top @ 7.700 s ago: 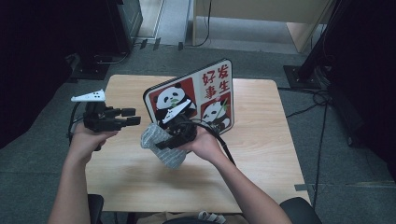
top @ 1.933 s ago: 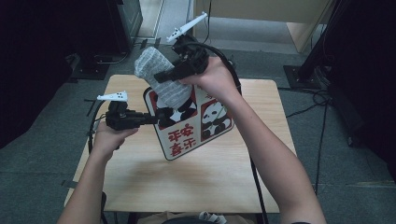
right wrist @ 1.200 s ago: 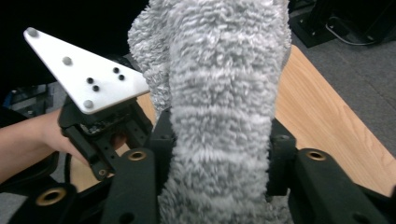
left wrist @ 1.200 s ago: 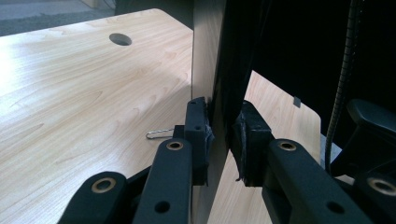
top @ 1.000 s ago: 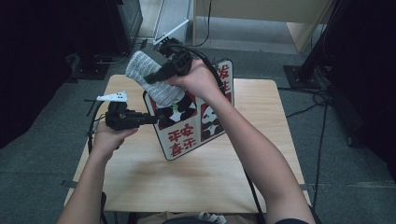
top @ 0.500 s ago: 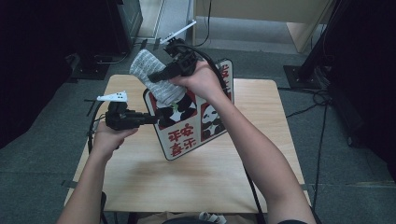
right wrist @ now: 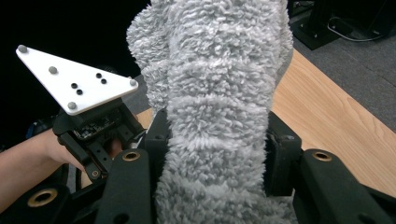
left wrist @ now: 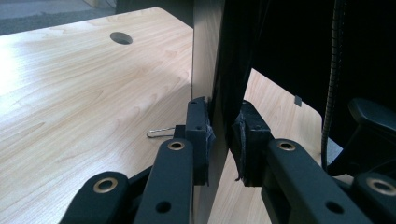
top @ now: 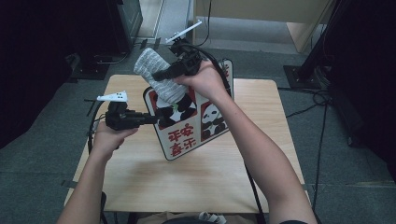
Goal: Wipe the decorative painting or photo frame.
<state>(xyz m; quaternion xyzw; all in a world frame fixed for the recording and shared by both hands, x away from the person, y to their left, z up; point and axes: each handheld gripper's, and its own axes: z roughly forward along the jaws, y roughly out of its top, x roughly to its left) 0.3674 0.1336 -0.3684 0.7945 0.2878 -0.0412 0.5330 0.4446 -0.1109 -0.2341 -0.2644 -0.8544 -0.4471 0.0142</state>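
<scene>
1. Step in hand, by the look of it: wiping the flat square panda-print board with red characters [top: 194, 123] with the fluffy grey cloth [top: 159, 80].
2. Board propped tilted over the pale wooden table [top: 140, 172], lower corner near the tabletop, upper edge raised toward the far side.
3. Left gripper [top: 148, 119] clamped narrow on the board's left edge; in the left gripper view, pads [left wrist: 200, 135] pressed against the thin panel from both sides, bracing it.
4. Right gripper [top: 161, 74] partly closed on the cloth, held high at the board's upper left corner; in the right gripper view, grey pile [right wrist: 219, 116] bulging between and above the black jaws.
5. Cloth touching or just above the upper panda picture; actual contact hard to tell.
6. Next move, as a judgement: a firm stroke of the cloth down and across the printed face, left grip kept tight against slipping or twisting.
7. Risk: too much pressure pushing the board out of the left clamp.
</scene>
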